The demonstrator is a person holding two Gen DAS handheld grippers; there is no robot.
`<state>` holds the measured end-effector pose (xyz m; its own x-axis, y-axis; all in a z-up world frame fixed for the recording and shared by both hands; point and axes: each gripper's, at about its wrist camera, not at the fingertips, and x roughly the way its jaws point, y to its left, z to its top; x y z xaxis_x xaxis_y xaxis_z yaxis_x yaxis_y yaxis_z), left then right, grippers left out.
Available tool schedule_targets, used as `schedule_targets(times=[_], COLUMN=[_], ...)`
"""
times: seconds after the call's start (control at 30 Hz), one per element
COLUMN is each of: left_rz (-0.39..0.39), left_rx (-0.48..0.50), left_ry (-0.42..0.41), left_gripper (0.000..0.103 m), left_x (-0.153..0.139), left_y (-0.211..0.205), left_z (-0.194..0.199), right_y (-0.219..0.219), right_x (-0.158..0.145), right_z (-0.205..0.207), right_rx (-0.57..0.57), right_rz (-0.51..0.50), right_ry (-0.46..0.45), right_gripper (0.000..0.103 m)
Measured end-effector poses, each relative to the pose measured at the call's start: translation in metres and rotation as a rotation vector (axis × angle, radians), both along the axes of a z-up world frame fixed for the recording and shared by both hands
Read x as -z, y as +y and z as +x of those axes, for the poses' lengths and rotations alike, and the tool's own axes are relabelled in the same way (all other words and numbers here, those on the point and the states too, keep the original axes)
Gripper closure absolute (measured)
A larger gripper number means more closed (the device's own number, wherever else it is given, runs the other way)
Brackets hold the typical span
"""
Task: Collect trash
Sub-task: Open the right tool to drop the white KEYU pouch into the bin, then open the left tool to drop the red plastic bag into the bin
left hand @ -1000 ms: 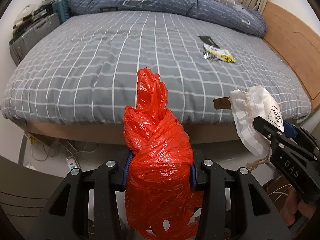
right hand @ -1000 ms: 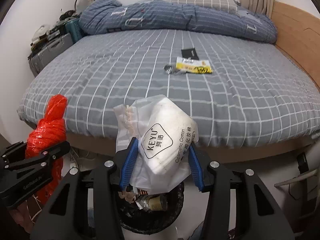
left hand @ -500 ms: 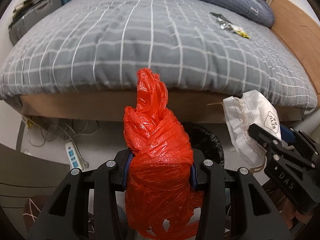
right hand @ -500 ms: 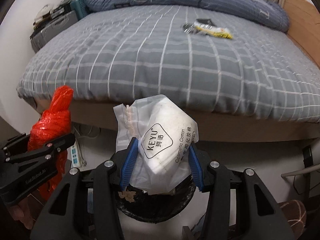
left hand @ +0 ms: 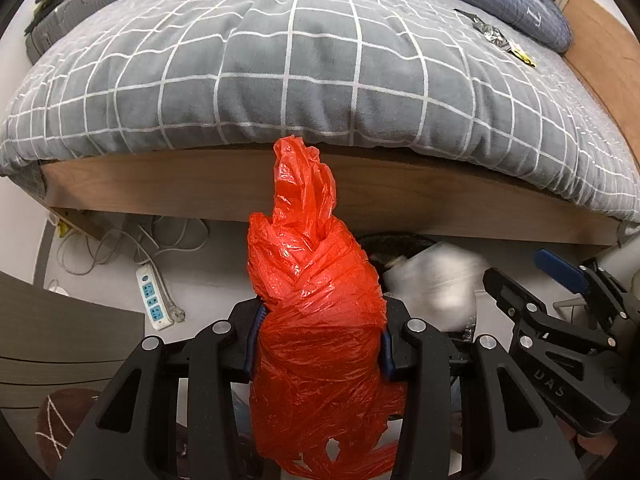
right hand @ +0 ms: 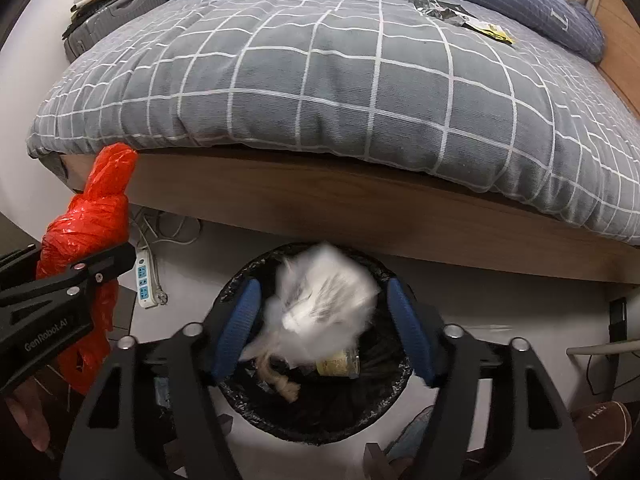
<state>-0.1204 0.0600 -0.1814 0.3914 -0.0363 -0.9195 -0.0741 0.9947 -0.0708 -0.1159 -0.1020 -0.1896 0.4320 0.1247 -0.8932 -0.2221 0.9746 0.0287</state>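
A crumpled red plastic bag (left hand: 316,300) stands up between the pads of my left gripper (left hand: 320,340), which is shut on it; the bag (right hand: 96,216) also shows at the left of the right wrist view. My right gripper (right hand: 324,320) hangs over a black-lined trash bin (right hand: 304,436) on the floor, its jaws opening. A white cotton-pad packet (right hand: 324,292), blurred, drops between the blue pads without touching them. From the left wrist view the packet (left hand: 436,280) is loose beside the right gripper (left hand: 524,270).
The bin holds a small jar (right hand: 338,364) and other rubbish. The bed's wooden frame (right hand: 320,208) rises just behind it. Wrappers (right hand: 460,16) lie on the grey checked cover. A power strip (left hand: 154,300) with cables lies on the floor at left. A brown slipper (right hand: 600,432) sits at right.
Both grippers have sunk toward the floor in front of the bed. The right jaws have spread and let the white packet go; it is falling into the bin. The left still holds the red bag.
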Motion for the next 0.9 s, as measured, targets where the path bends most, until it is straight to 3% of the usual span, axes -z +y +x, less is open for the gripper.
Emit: schedule_targets(times=[0.27,0.63,0.8,0.87,0.9], left_rz=[-0.013,-0.032,-0.018,-0.002,0.005], left_rx=[0.027,0.09,0.094,0.092,0.089], left_ry=[0.003,0.012,0.003,-0.001,-0.007], left_gripper=[0.061,0.059,0.044,0.032,0.03], left_x=[0.005,0.017,0.018,0.018,0.017], left_y=[-0.021,-0.07,-0.079,-0.081,-0.081], left_z=[0.008,0.022,0.023,0.024,0.024], right_y=[-0.032,-0.085,-0.101,-0.103,-0.103], right_x=[-0.005,-0.013,-0.016,-0.016,-0.017], right_z=[-0.001,0.004,0.004,0.005,0.005], right_rx=[0.042,0.137,0.168,0.171,0.171], right_rz=[-0.003,-0.02,-0.015,-0.02,-0.021], right_ry=[-0.036,-0.043,-0.04,-0.042,-0.044], right_gripper=[0.01,0.008,0.008,0.008,0.008])
